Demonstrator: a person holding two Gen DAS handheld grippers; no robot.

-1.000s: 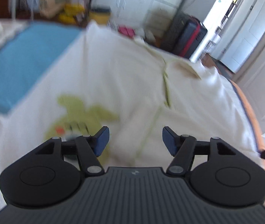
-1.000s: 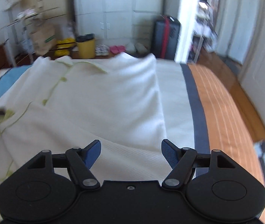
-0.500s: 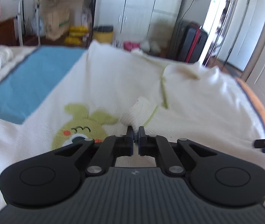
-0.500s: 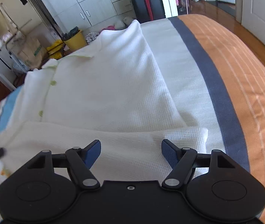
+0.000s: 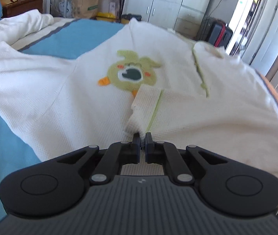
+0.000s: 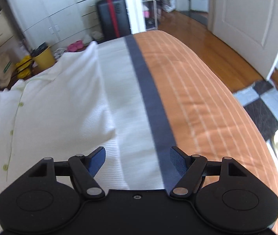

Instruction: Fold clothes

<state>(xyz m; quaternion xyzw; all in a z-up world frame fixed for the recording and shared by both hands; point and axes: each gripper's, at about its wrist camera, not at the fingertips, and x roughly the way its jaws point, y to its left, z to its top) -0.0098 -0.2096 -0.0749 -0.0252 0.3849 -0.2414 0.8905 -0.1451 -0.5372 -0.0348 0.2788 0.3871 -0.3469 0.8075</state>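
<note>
No legible text, brand or number anywhere; green print on cardboard box (image 5: 85,1) too blurred to read.

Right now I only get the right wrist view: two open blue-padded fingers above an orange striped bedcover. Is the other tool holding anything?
Observer: Yes. The left gripper has its fingers shut on a green-trimmed flap of the white waffle-knit shirt.
Operator: Is there a picture on that shirt? I only see a sliver.
Observer: A green cartoon creature patch with orange feet and a dark open mouth, just beyond the pinched flap.
Operator: And past the shirt?
Observer: Crumpled white bedding lies on the blue bedcover panel.
</note>
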